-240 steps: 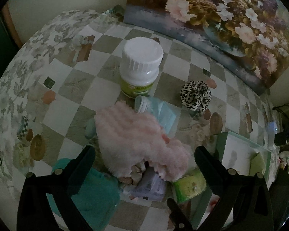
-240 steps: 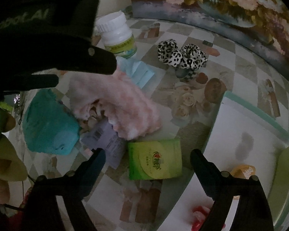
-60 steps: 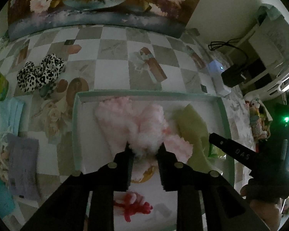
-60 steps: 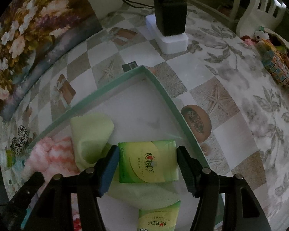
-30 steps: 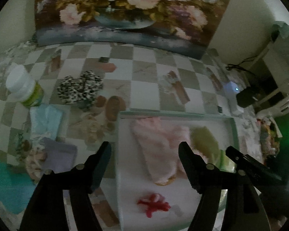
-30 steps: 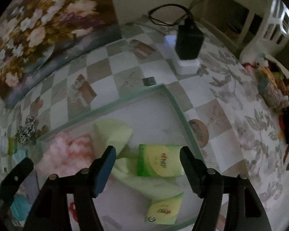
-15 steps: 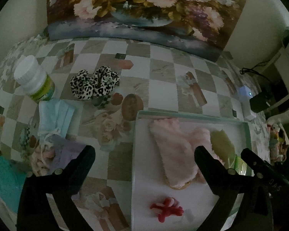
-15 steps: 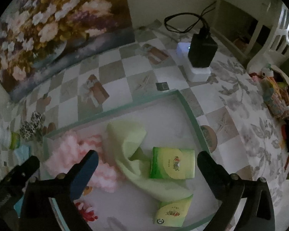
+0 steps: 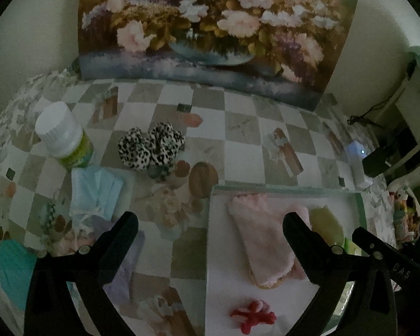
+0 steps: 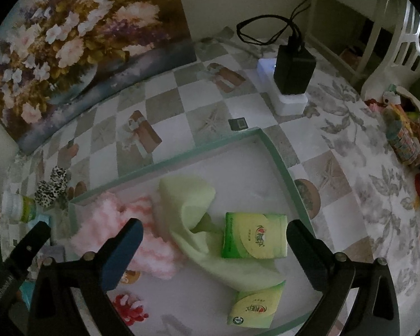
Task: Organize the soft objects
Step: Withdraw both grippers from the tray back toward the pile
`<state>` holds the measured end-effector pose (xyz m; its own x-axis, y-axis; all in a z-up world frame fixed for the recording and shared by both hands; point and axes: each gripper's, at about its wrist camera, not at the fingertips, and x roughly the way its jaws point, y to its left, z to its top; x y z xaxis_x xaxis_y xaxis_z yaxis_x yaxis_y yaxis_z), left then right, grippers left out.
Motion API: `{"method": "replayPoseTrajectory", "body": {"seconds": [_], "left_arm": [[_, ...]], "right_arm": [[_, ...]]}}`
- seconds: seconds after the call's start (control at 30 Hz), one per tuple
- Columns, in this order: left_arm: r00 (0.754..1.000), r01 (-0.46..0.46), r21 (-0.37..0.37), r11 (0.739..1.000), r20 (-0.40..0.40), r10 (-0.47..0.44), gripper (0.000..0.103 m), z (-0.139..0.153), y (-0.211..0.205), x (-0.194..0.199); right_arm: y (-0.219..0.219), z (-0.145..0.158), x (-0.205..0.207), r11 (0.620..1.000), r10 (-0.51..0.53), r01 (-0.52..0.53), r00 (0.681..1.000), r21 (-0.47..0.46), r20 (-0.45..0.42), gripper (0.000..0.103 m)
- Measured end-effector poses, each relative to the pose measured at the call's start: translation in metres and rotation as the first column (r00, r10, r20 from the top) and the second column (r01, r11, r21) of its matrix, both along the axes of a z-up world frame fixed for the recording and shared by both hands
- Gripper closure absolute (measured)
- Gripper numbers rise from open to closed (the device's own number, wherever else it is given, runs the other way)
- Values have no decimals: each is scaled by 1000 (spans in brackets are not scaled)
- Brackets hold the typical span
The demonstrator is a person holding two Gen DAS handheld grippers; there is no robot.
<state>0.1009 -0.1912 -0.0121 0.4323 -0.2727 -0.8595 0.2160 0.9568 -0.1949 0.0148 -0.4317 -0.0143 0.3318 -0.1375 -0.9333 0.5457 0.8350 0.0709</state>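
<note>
step: between placements | both tongs [image 9: 210, 225] [image 10: 214, 233] spread, empty | tray [image 9: 266, 188] part-filled | next: fetch leopard scrunchie [image 9: 151, 149] far left

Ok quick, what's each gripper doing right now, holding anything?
Left gripper: open, holding nothing.
Right gripper: open, holding nothing, above the tissue pack.

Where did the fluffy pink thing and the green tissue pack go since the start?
Both moved off the table into the tray. The left gripper carried the pink fluffy cloth in and let go; the right gripper set down the green tissue pack and opened. The bottle, leopard scrunchie, blue masks and teal cloth stayed put.
</note>
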Motion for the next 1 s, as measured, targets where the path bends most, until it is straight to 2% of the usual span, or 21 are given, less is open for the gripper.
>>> {"method": "replayPoseTrajectory", "body": {"seconds": [0.3,0.6,0.77,0.93,1.0], "left_arm": [[998,19,20,1000,59,-21,0,15,23,5],[998,-24,-14,1000,61,25,0,27,63,14],[997,-79,-42,996,16,80,0,30,93,20],[994,-110,37,993,-4,110,0,26,111,20],[992,-125,43,991,-11,125,1,26,120,19]], "right_arm": [[12,10,5,999,41,-41,998,7,57,0],[30,19,11,997,82,-83,993,7,86,0],[37,25,12,995,98,-101,988,19,122,0],[53,35,16,989,133,-141,976,39,175,0],[65,40,19,985,165,-172,969,24,184,0]]}}
